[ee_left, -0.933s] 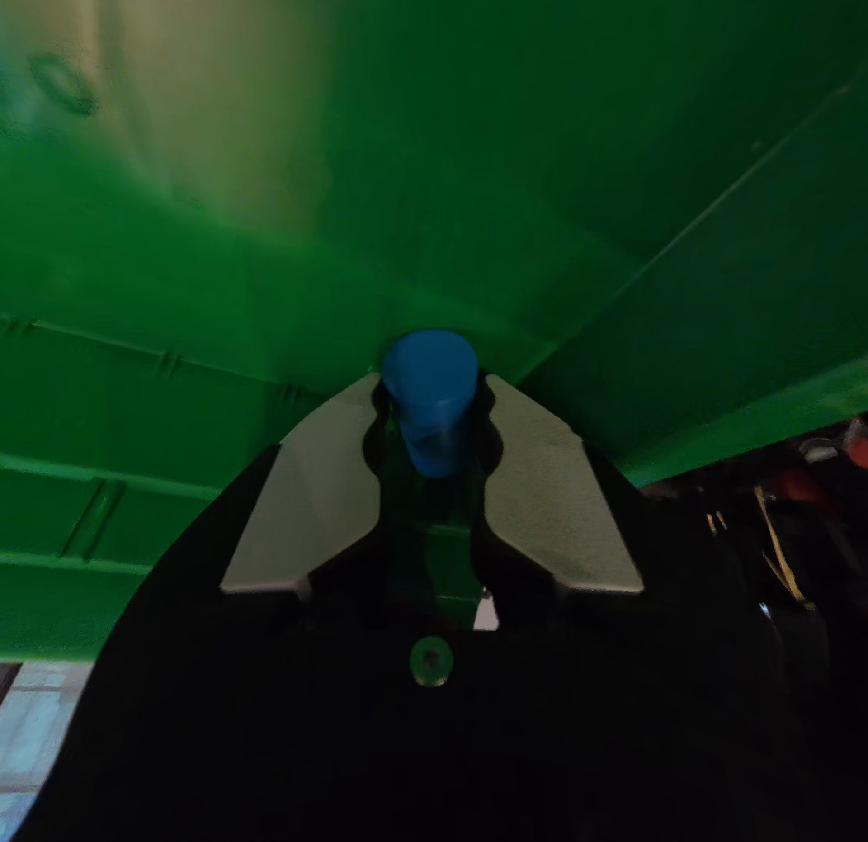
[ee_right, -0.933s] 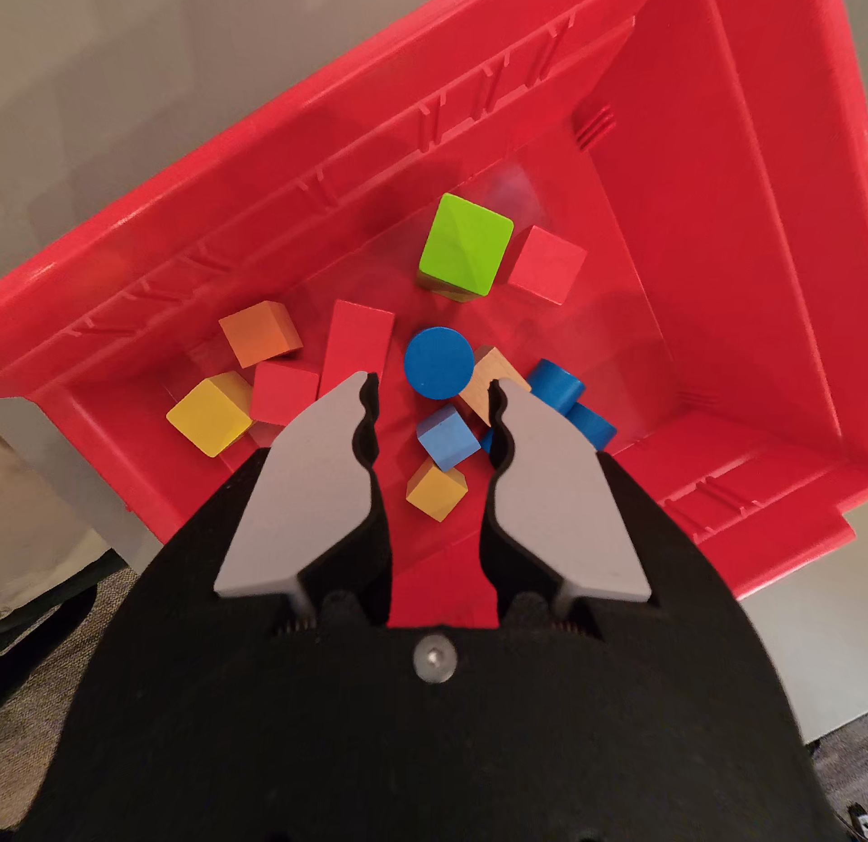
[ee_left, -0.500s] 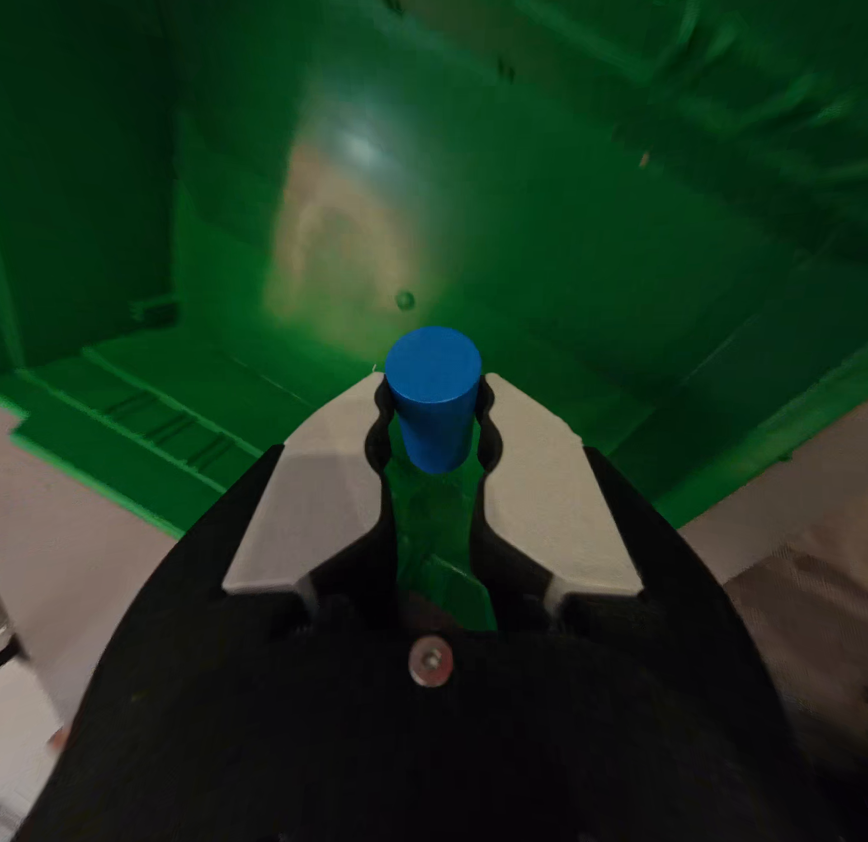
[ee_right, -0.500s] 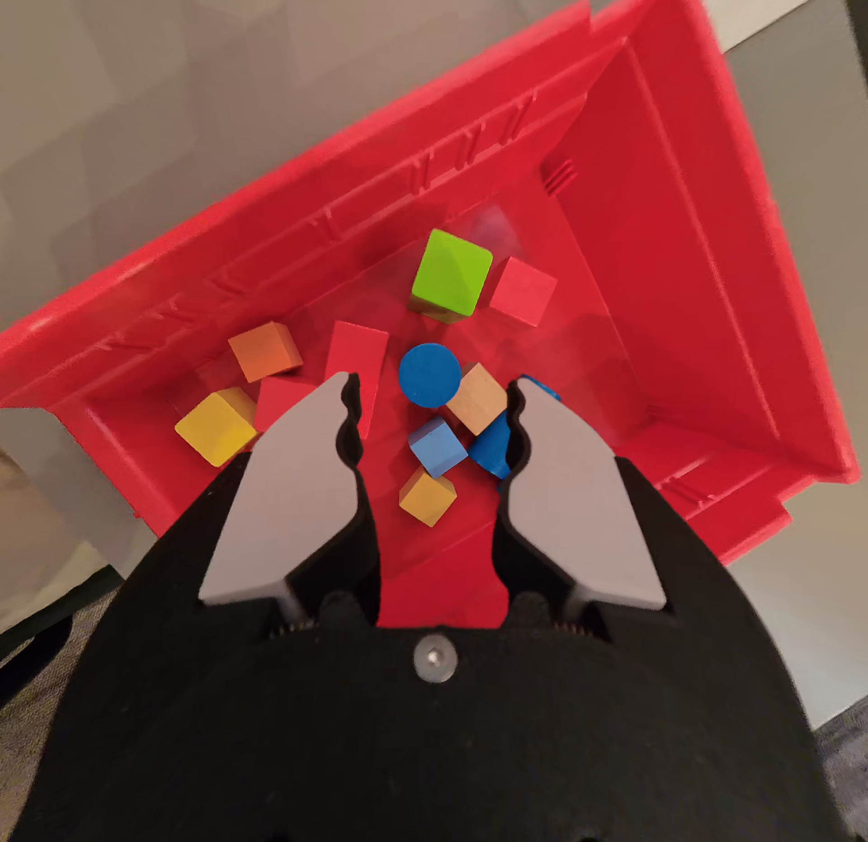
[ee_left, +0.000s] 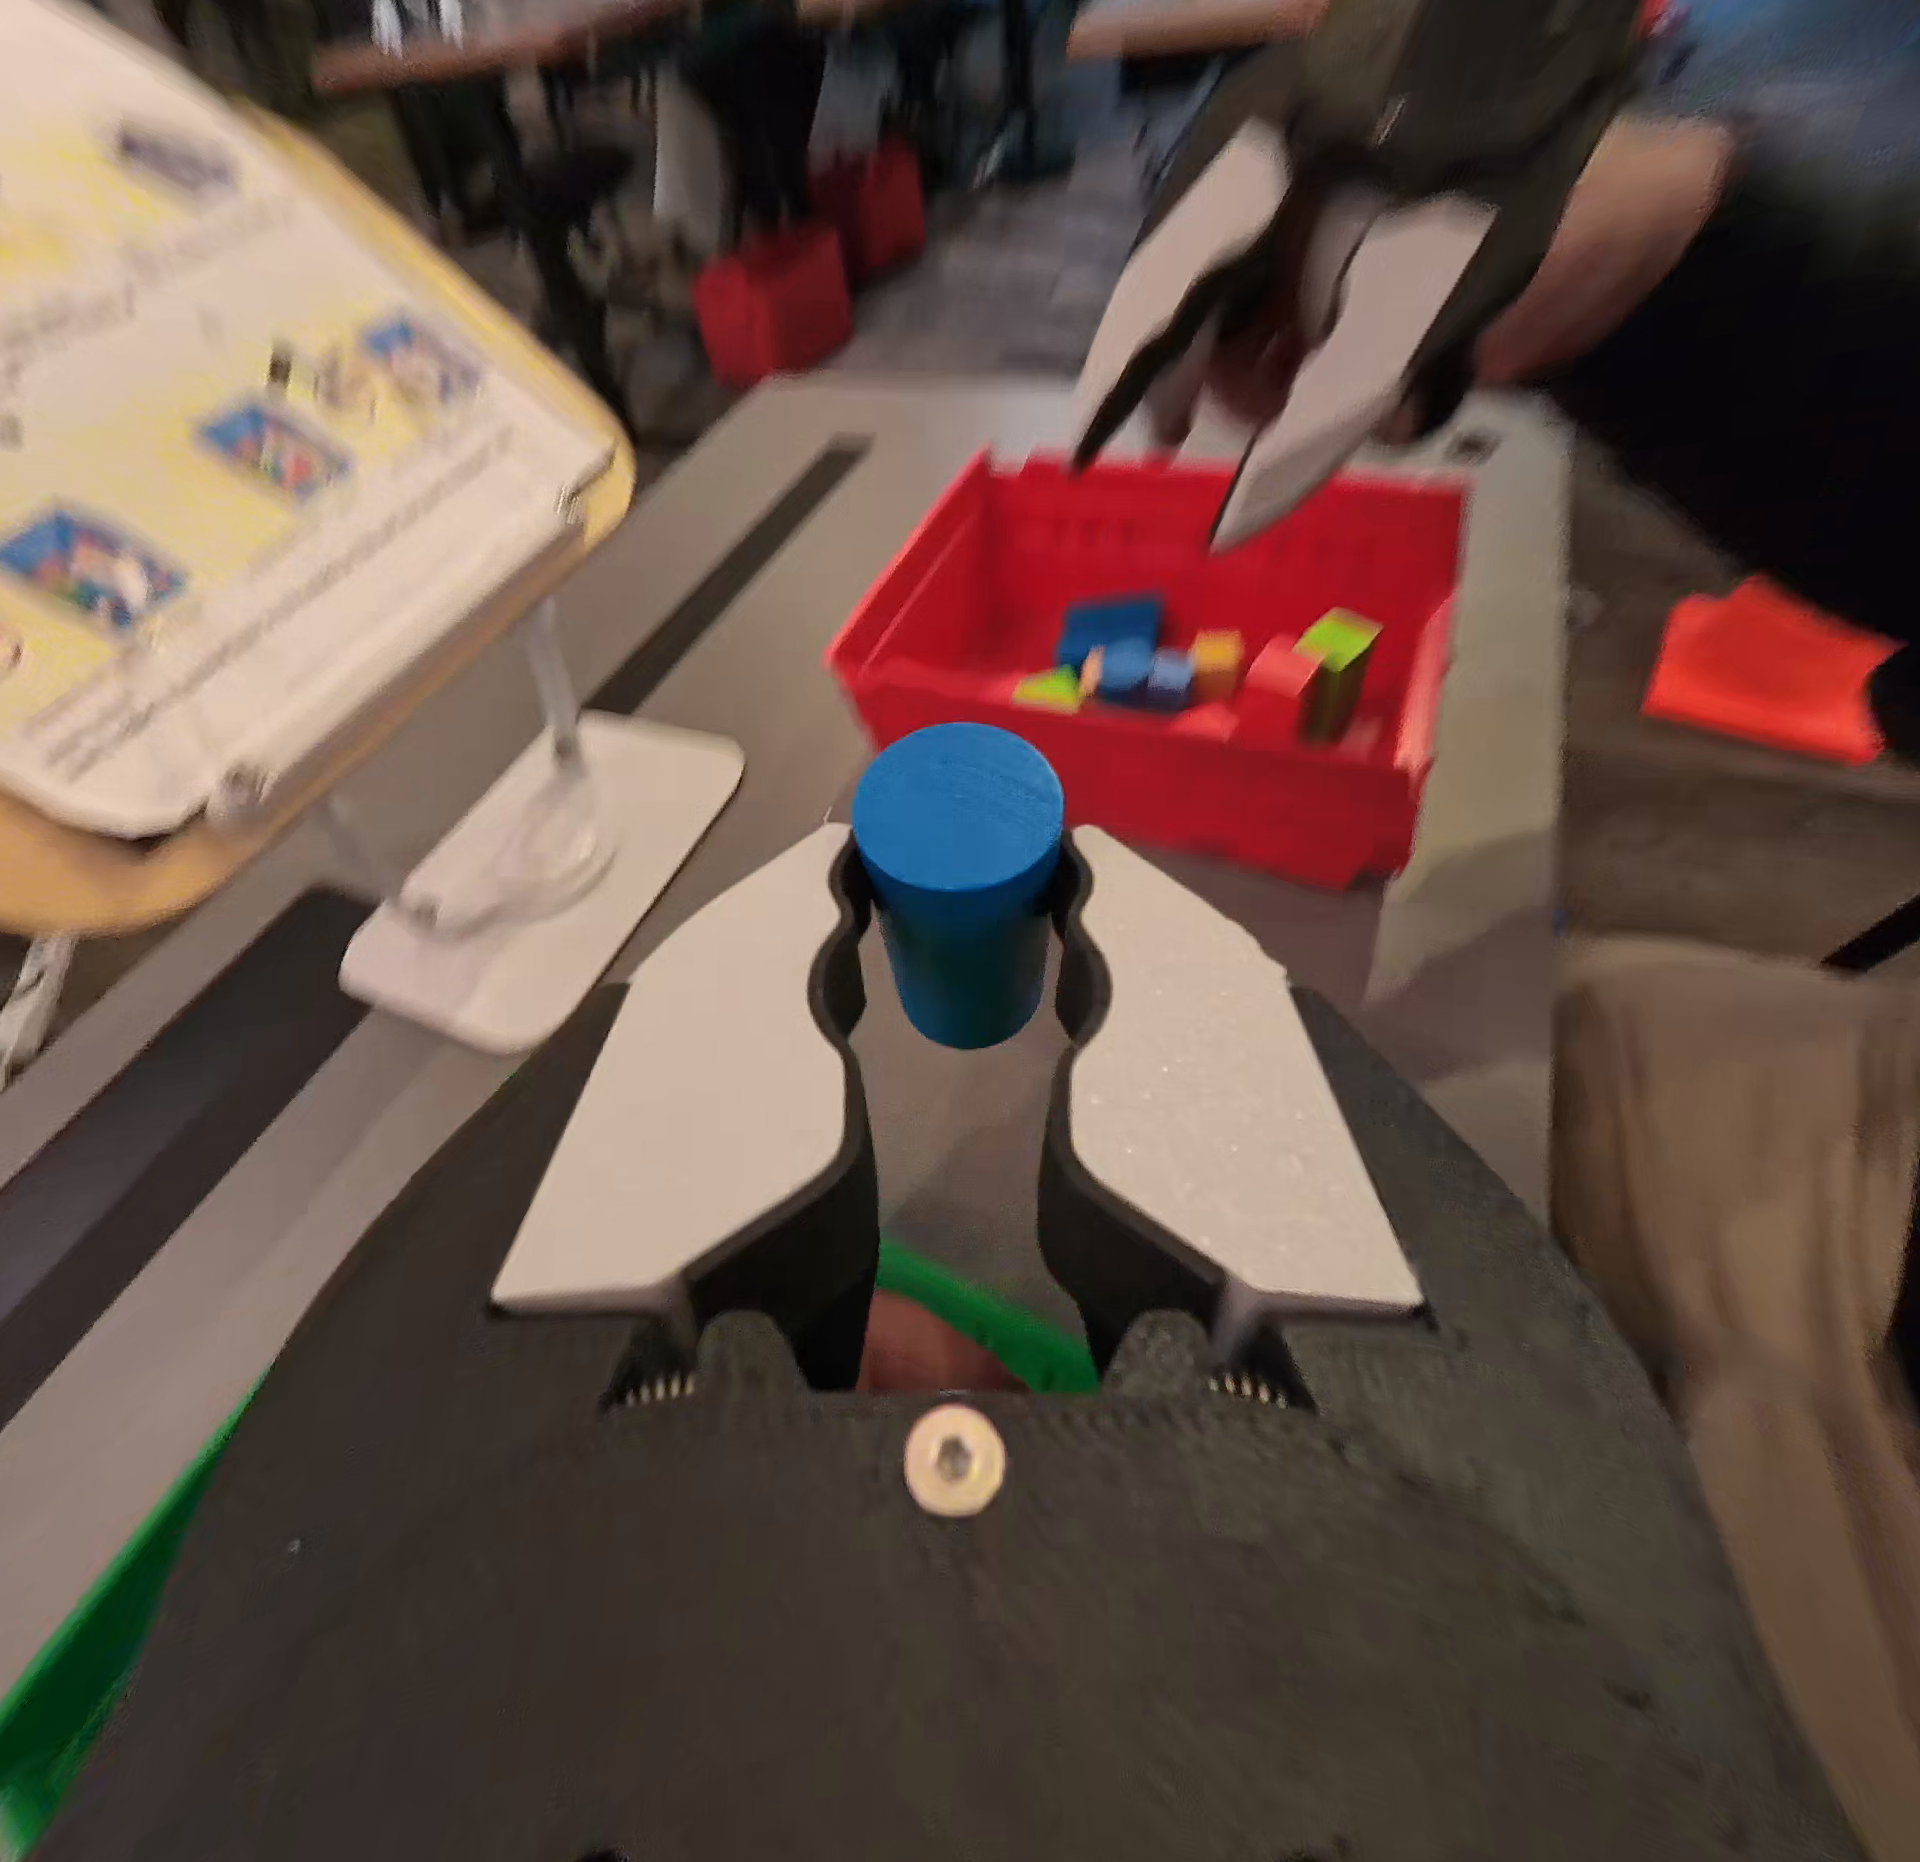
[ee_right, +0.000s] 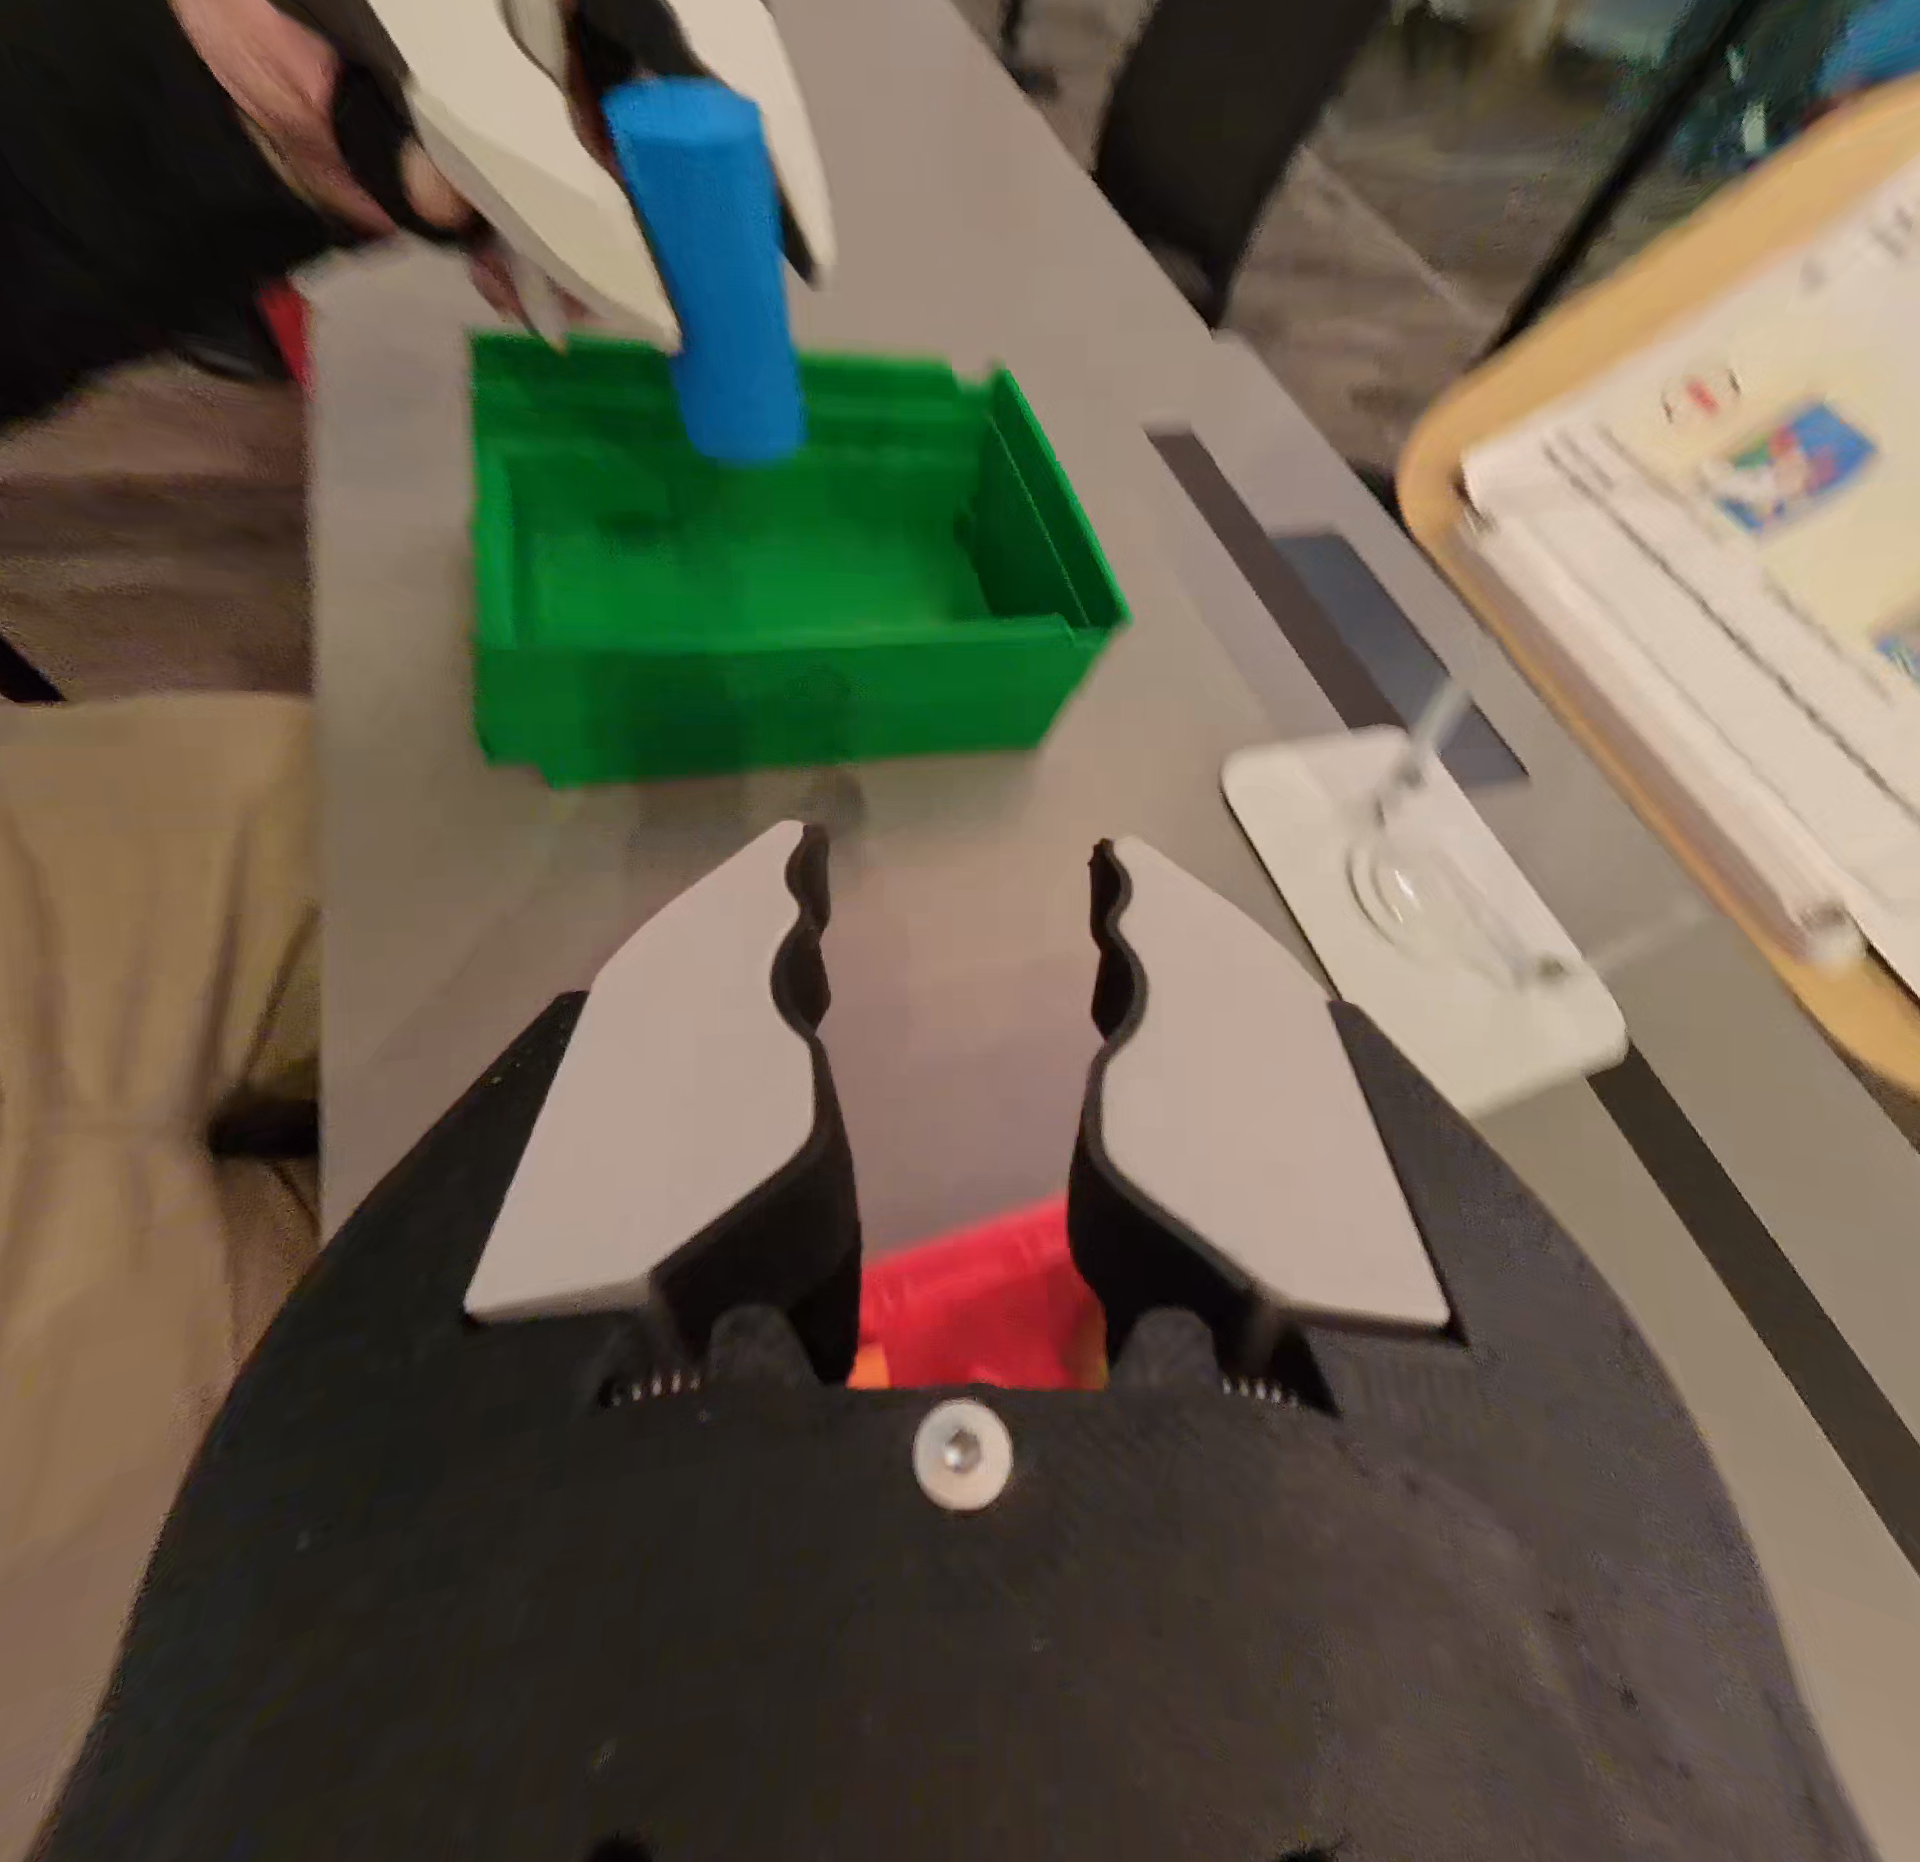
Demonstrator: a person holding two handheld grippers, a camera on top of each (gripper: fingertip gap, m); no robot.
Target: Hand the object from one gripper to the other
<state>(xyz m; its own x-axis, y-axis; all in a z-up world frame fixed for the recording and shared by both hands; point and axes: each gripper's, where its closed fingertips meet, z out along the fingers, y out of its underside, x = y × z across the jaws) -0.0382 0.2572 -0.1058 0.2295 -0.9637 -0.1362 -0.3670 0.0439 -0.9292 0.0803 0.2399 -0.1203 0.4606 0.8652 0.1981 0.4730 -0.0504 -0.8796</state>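
My left gripper (ee_left: 956, 848) is shut on a blue cylinder (ee_left: 958, 877), which points forward in the left wrist view. In the right wrist view the same cylinder (ee_right: 717, 274) hangs from the left gripper (ee_right: 740, 306) above the green bin (ee_right: 769, 669). My right gripper (ee_right: 953, 844) is open and empty, held over the grey table and facing the cylinder from some distance. In the left wrist view the right gripper (ee_left: 1153, 503) is open above the far rim of the red bin (ee_left: 1132, 794), which holds several coloured blocks.
A sign board (ee_left: 208, 441) on a clear stand with a white base (ee_left: 540, 877) stands beside the bins; the base also shows in the right wrist view (ee_right: 1423, 919). A person's beige trouser leg (ee_right: 135, 929) is at the table edge. An orange sheet (ee_left: 1766, 669) lies beyond.
The left gripper has lifted the blue cylinder out of the green bin. The right gripper has risen from the red bin and opened wider. Both have swung to face each other.
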